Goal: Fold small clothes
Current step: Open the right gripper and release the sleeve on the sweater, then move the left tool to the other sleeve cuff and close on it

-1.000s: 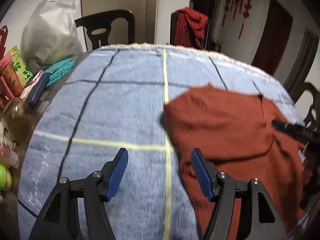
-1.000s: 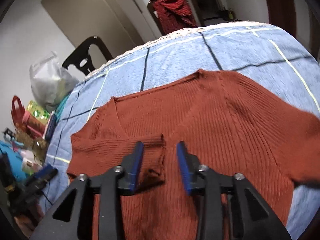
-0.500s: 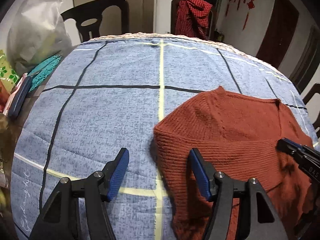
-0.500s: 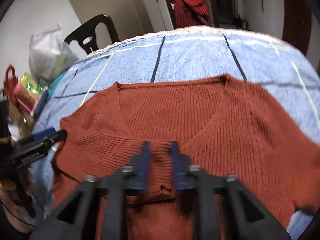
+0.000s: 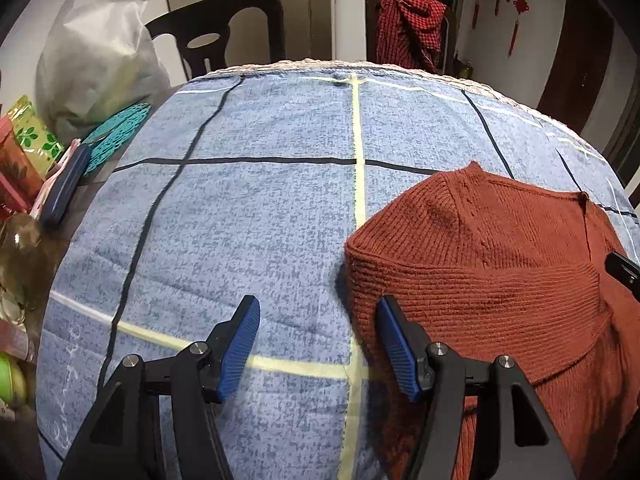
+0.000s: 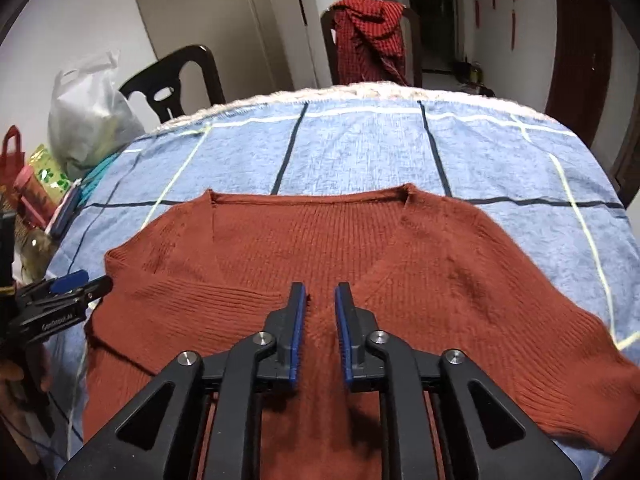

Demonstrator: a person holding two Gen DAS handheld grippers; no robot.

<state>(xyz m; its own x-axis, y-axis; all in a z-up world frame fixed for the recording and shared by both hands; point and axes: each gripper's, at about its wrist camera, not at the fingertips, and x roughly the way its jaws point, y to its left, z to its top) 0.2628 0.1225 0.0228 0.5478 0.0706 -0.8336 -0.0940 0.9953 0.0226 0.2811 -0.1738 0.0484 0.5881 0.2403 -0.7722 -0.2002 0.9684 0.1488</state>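
So there's a rust-red ribbed knit sweater [image 6: 384,248] lying flat on a blue quilted cloth with dark and pale yellow grid lines [image 5: 248,208], V-neck pointing away from the cameras. Its left sleeve is folded across the chest, with the cuff end sitting near the middle of the body.

The right gripper [image 6: 320,304] hangs right over that folded-in cuff, pointing steeply down. Its blue-padded jaws are close together but opening, with just a narrow gap between them. The knit shows in the gap, though the pads don't look like they're pinching it.

The left gripper [image 5: 316,320] is off at the sweater's left edge, jaws spread wide. One blue finger [image 5: 394,344] is over the folded shoulder edge, the other over bare cloth, nothing gripped. From the right wrist view you can see it poking in at the side [image 6: 68,292].

Past the cloth there's a white plastic bag [image 5: 96,56], a dark chair [image 5: 224,28], and a red checked garment draped on another chair [image 6: 372,36].
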